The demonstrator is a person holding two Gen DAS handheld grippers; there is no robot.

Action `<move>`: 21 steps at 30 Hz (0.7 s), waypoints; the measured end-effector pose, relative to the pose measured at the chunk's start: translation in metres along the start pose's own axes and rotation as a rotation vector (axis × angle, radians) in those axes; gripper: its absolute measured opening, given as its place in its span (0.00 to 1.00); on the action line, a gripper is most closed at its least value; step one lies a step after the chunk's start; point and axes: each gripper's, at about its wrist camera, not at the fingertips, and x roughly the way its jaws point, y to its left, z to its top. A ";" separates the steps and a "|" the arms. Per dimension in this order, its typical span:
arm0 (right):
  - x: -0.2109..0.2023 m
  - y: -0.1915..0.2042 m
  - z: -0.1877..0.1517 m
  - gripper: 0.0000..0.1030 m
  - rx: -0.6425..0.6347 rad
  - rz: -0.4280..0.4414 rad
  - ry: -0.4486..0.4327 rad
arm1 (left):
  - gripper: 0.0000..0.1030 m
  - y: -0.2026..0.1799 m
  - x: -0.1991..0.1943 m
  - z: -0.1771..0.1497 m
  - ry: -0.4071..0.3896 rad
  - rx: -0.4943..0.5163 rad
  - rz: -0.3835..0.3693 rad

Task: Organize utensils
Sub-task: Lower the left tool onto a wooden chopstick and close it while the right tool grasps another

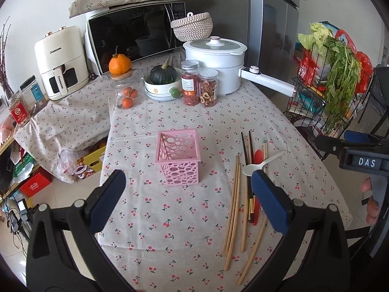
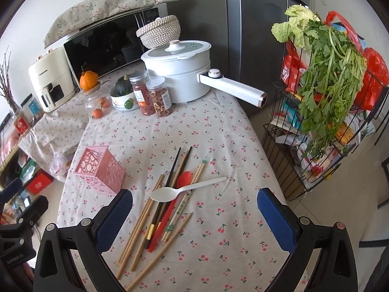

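Observation:
A pink perforated utensil holder stands upright and empty on the cherry-print tablecloth; it also shows in the right wrist view. To its right lies a loose pile: a white spoon on top, a red spoon, black chopsticks and several wooden chopsticks. The pile shows in the left wrist view too, with the white spoon. My left gripper is open and empty, hovering near the holder. My right gripper is open and empty above the pile.
At the back stand a white electric pot with a long handle, two jars, a bowl with a green squash, a glass jar with oranges, a microwave and an air fryer. A wire rack with greens stands right of the table.

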 end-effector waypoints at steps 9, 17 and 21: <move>0.047 -0.037 0.004 1.00 0.066 0.005 0.177 | 0.99 -0.030 0.055 0.003 0.254 0.027 -0.099; 0.066 -0.044 -0.003 1.00 0.048 -0.027 0.248 | 0.64 -0.036 0.119 -0.021 0.432 -0.029 -0.221; 0.073 -0.041 -0.009 1.00 0.032 -0.009 0.282 | 0.38 -0.037 0.148 -0.033 0.491 -0.080 -0.260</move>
